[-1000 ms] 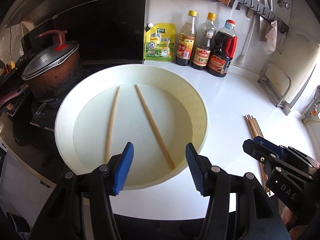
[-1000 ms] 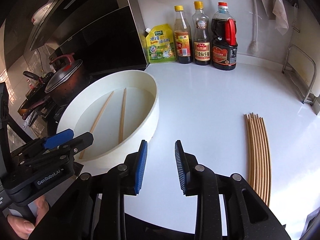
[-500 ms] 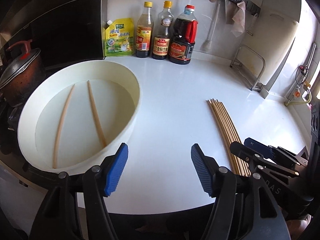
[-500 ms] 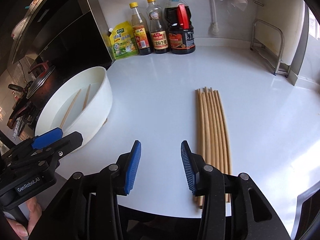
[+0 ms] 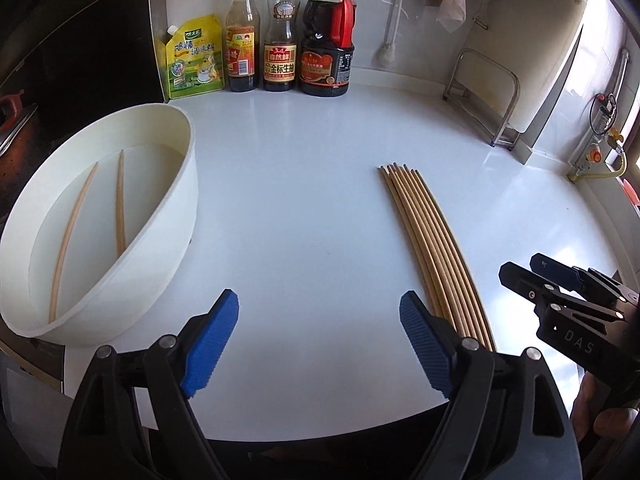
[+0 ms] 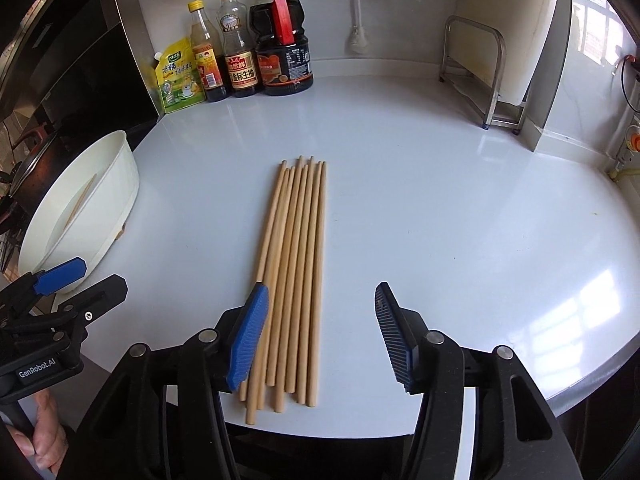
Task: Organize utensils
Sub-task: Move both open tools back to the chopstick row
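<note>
Left wrist view: left gripper has jaws apart, empty, over bare surface. Chopstick bundle lies to its right; two chopsticks sit in the white basin.

Right wrist view: right gripper has jaws apart, straddling the bundle's near end. Long axis runs straight ahead. Right is nearer, I judge.

counter: white, glossy | chopsticks: bundle lying flat mid-counter (tips toward the wall) | basin: at left edge | bottles: three, plus pouch, by back wall | rack: far right
</note>
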Motion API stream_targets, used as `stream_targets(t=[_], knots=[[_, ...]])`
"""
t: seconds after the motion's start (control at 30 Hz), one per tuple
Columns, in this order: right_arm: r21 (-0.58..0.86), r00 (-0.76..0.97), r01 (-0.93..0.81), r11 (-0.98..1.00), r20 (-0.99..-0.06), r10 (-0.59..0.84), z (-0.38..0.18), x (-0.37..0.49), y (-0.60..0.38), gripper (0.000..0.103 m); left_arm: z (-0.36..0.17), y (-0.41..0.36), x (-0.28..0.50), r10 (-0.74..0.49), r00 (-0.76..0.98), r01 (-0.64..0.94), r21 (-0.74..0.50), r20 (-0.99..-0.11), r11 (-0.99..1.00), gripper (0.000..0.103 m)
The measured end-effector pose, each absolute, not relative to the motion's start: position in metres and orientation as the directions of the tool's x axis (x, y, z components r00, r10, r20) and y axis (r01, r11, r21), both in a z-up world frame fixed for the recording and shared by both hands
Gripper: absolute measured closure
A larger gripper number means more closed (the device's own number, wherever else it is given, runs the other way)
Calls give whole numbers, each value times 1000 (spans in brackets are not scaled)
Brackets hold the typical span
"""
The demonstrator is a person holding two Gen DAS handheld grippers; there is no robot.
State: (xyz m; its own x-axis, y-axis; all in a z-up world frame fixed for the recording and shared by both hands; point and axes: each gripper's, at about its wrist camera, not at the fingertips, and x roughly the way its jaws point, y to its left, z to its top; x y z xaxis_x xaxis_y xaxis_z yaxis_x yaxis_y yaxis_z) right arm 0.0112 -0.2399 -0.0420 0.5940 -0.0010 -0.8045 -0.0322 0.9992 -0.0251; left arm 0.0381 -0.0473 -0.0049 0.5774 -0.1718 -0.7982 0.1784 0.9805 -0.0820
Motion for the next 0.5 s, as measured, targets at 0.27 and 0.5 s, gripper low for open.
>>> stream_targets(t=[0.27,0.5], knots=[[-36,557,-47,998,-831,-4,-63,33,-252,48,-19,-65,53,-140,564,153,-64,-814,986,16],[-53,537,-39,998,-844,-24,-76,49,-259,48,-32,-74,61,-136,543,143,-68,-829,987,16]])
